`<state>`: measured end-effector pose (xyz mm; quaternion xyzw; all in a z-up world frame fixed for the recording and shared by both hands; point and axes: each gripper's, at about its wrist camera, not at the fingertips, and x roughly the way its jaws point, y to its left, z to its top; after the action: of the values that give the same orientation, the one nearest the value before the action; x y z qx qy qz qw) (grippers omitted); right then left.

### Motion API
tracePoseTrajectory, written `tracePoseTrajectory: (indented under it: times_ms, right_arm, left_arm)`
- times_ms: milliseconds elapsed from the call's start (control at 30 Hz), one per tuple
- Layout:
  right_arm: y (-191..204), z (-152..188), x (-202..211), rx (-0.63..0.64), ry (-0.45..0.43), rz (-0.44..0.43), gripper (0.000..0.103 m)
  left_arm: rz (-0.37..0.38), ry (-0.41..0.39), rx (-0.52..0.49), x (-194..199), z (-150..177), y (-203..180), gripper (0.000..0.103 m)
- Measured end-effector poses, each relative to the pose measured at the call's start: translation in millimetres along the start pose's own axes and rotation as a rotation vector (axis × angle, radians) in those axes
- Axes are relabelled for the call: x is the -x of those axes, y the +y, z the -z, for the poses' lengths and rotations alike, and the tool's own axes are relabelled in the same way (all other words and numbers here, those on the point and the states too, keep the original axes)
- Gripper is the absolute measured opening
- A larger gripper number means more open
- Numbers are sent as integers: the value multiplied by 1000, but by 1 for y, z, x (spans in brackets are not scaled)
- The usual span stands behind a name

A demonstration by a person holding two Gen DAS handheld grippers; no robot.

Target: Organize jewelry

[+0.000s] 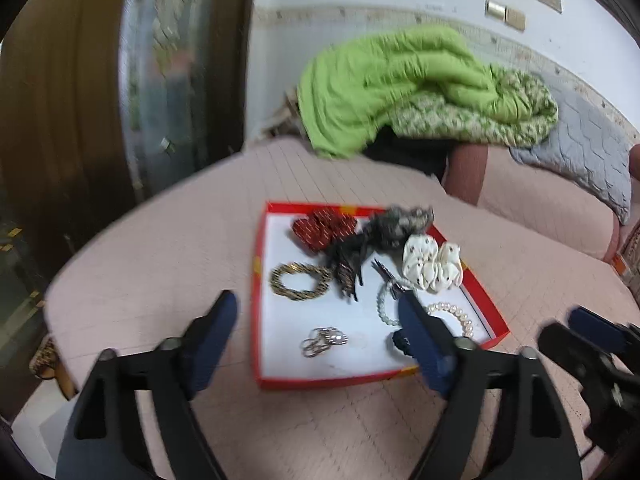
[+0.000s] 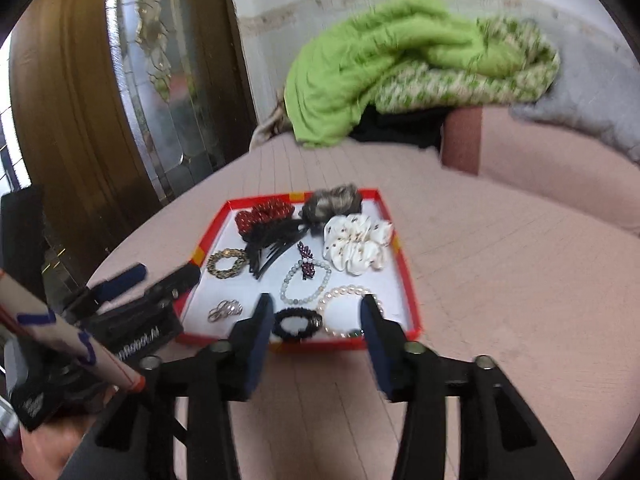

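left wrist view: left gripper point(image 1: 316, 320) hangs above the near edge of the red tray point(image 1: 490, 304), fingers spread wide with nothing between them; both views are a little blurred.
right wrist view: right gripper point(image 2: 316, 320) is also spread and empty, poised over the tray's near right part, its fingers to either side of the black bracelet point(image 2: 297, 322).
nearest pieces: black bracelet lies at the near rim; pearl bracelet point(image 2: 340, 300) lies just beside it to the right, partly hidden by the right finger; green bead bracelet point(image 2: 306, 286) sits just behind them with a purple clip point(image 2: 307, 266) lying across it.
further in: silver rings point(image 2: 225, 310) at the near left, gold bracelet point(image 2: 227, 263) behind them, black hair comb point(image 2: 268, 250) in the middle, red bangles point(image 2: 262, 212) at the far left, white scrunchie point(image 2: 358, 246) and grey scrunchie point(image 2: 330, 202) at the far right.
tray location: it rests on a pink quilted bedspread point(image 2: 500, 280).
handling, beads: likely light, limp and slick; probably best pinched across one side of the loop, gently, since the string may snap.
handling, rings: small and hard, apt to slip; take the cluster low.
handling, scrunchies: soft, forgiving; grip anywhere on the fabric.
beyond: green blanket point(image 2: 380, 60) heaped on the far side, well apart from the tray.
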<state>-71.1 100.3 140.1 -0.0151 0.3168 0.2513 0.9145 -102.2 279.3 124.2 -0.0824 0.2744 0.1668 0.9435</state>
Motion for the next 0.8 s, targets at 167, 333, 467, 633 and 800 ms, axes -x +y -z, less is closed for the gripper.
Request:
tracePoseTrajectory:
  times_ms: [167, 333, 467, 633, 800]
  right_arm:
    - [4, 21, 57, 7, -53, 60, 74]
    - [10, 31, 94, 29, -103, 84, 87]
    - [9, 32, 109, 19, -117, 73, 89]
    - [7, 32, 118, 17, -129, 65, 90]
    - [8, 34, 126, 14, -135, 61, 91]
  left_arm:
    - [-90, -62, -10, 54, 5, 0, 97]
    - [-109, -80, -20, 89, 10, -2, 102]
    - [-113, -115, -64, 110, 12, -11, 102]
    - [-127, -126, -71, 123, 15, -15, 102]
    - [-136, -107, -67, 126, 16, -14, 102]
